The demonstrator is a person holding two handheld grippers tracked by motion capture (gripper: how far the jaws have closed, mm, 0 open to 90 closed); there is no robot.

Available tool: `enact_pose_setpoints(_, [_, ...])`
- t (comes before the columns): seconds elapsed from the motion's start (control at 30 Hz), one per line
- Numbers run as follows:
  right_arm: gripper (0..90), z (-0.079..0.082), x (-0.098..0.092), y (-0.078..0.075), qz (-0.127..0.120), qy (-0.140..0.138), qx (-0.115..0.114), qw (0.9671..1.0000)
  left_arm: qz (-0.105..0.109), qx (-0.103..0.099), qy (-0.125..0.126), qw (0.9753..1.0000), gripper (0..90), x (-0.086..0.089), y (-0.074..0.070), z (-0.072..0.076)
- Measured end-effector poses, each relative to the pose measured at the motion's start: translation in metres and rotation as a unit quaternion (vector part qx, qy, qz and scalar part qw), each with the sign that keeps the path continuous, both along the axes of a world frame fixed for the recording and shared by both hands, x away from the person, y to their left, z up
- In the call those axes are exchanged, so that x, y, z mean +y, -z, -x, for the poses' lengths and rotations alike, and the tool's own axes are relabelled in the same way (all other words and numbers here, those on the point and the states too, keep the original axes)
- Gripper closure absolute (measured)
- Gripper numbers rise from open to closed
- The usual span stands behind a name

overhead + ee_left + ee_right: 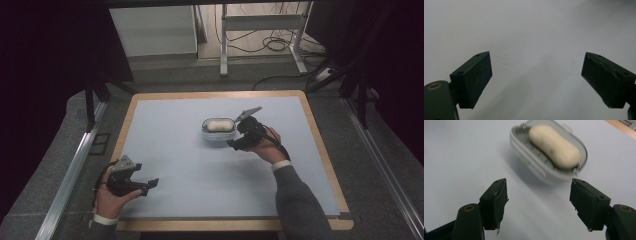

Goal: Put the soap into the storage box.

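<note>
Soap dish (pixel 549 152) just beyond right gripper's (pixel 539 205) fingers (pixel 495 202).

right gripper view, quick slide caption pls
Open right gripper faces a cream soap bar lying in its grey dish on the table.

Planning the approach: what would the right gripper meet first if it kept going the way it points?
Probably the soap dish with the soap bar in it: it lies just beyond the open right gripper. Depth is uncertain.
</note>
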State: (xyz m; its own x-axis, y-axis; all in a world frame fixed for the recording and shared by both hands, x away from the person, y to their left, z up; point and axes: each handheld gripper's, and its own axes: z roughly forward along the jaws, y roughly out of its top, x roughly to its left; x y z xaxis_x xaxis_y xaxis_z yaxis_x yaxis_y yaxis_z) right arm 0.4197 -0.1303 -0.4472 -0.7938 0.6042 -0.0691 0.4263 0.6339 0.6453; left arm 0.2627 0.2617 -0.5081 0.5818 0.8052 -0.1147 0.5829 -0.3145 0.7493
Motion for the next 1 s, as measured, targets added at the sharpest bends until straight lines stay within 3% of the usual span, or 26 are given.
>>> enact_pose_setpoints(0.37, [28.8, 0.041, -0.058, 0.025, -0.033, 0.041, 0.001, 0.9986, -0.005, 0.003, 0.001, 1.0, 10.1, -0.003, 0.001, 0.0])
enact_pose_setpoints(0.53, [28.7, 0.056, -0.076, 0.035, -0.035, 0.056, -0.003, 0.9978, -0.006, 0.002, 0.0, 1.0, 10.1, -0.002, 0.001, 0.0])
enact_pose_setpoints(0.67, [28.8, 0.07, -0.097, 0.047, -0.057, 0.078, -0.006, 0.9953, -0.01, 0.003, -0.001, 0.9999, 10.1, -0.003, 0.002, -0.001])
enact_pose_setpoints(0.8, [28.2, 0.072, -0.102, 0.051, -0.049, 0.085, -0.008, 0.9951, -0.013, 0.003, -0.001, 0.9999, 10.1, -0.004, 0.003, -0.001])
enact_pose_setpoints(1.0, [28.1, 0.072, -0.103, 0.049, -0.063, 0.086, -0.017, 0.9941, -0.016, 0.004, -0.001, 0.9999, 10.1, -0.005, 0.003, -0.001])
